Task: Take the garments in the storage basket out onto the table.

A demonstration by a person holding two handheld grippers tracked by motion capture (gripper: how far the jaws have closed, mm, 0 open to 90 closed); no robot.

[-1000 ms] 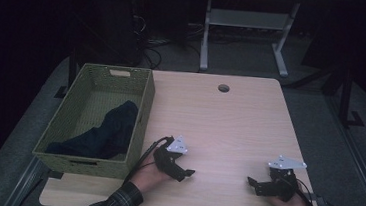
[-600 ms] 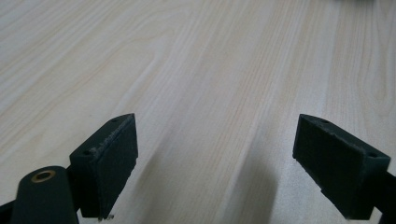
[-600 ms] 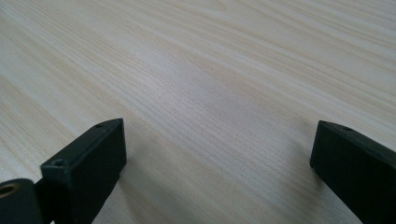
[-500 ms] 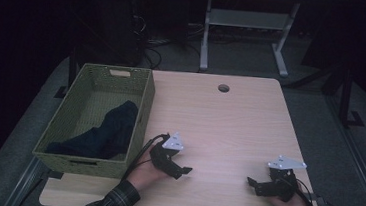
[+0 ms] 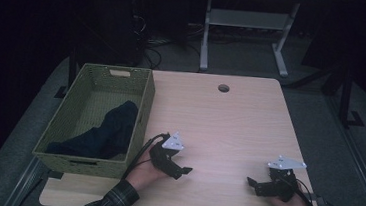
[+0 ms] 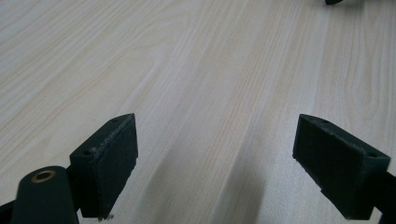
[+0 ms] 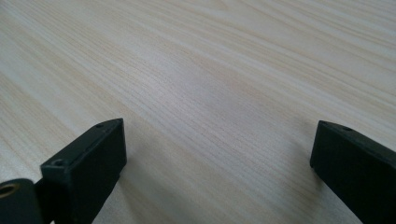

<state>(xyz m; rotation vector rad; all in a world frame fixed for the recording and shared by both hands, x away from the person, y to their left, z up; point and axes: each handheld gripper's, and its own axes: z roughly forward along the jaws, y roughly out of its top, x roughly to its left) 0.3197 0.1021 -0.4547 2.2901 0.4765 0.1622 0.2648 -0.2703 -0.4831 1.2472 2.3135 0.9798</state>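
Both tools were open and held nothing: the left tool (image 5: 181, 171) sat low on the counter (image 5: 229, 122) just beside the green basket (image 5: 142, 114), the right tool (image 5: 253, 184) well apart. The dark cloth (image 5: 105, 134) lay inside the basket. Reaching for it, the left tool could bump the basket's wall and push it off the counter's edge.

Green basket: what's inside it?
The green basket holds one crumpled dark cloth toward its near right side. Whatever lies beneath the cloth is covered; the rest of the floor looks bare.
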